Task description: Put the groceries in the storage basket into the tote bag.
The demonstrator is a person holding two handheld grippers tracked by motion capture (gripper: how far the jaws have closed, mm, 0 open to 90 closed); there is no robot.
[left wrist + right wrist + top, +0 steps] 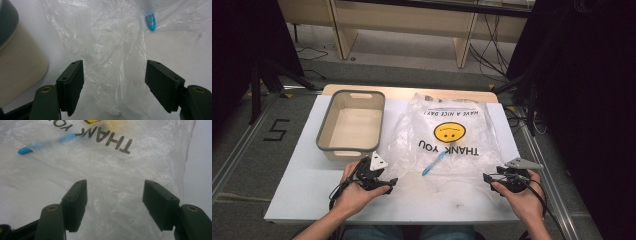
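Note:
A clear plastic bag [462, 120] printed with a yellow smiley and "THANK YOU" lies flat on the white table [302, 185]. A slim blue stick-like thing [434, 163] lies at the bag's near part, partly veiled by the film; its tip [25, 150] pokes out bare. My left gripper [388, 182] rests at the bag's near left corner. Its jaws stand wide around a crumpled fold of plastic [112, 45] without pressing it, left gripper [113, 75] open. My right gripper [488, 177] sits at the near right corner, open, with the bag's edge [125, 162] between its jaws [115, 192].
A beige bin with a grey rim [324, 137] stands empty at the table's left, close to my left gripper; its wall [17, 65] fills the left of the left gripper view. The table's near edge lies just behind both hands.

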